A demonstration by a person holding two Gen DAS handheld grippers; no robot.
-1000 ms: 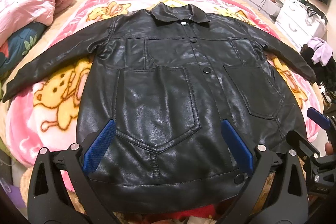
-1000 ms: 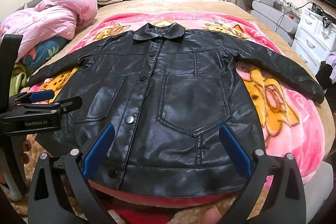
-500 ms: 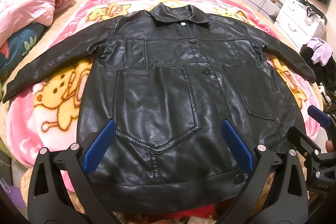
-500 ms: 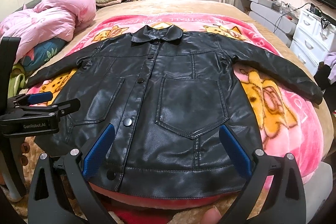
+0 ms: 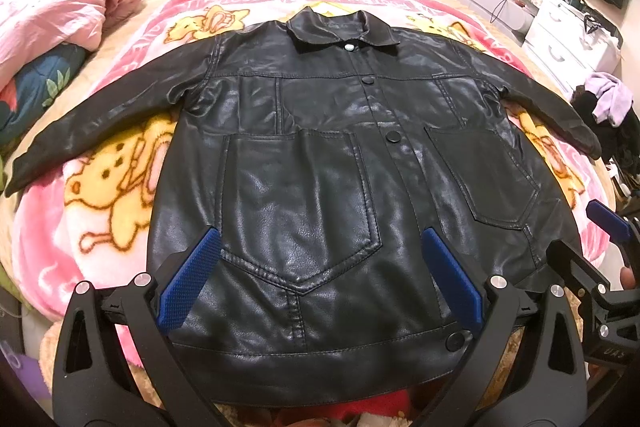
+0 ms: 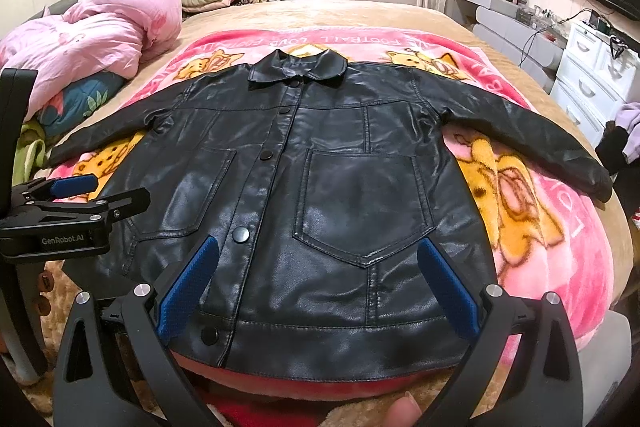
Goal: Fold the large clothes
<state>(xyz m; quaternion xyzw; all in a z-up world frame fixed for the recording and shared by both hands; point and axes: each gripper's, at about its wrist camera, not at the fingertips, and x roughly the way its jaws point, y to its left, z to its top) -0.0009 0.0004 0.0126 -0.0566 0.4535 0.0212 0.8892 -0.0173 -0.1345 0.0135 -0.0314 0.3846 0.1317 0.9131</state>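
Black faux-leather button-front jacket lies flat, front side up, on the pink cartoon-print blanket spread over the tan-covered bed. Collar toward the far edge of the bed, hem at the near edge; both sleeves spread out toward the left and right edges. Snaps closed down the placket; two large patch pockets visible.

Left tongs: blue-padded fingers spread wide, hovering above the hem over the left pocket, nothing held. In the right wrist view they show at the left edge, apart from the jacket.

Right tongs: fingers likewise wide apart, over the hem below the right pocket, nothing held. A fingertip of the person shows at the bottom of the right wrist view.

Crumpled pink quilt sits at the bed's far left corner.
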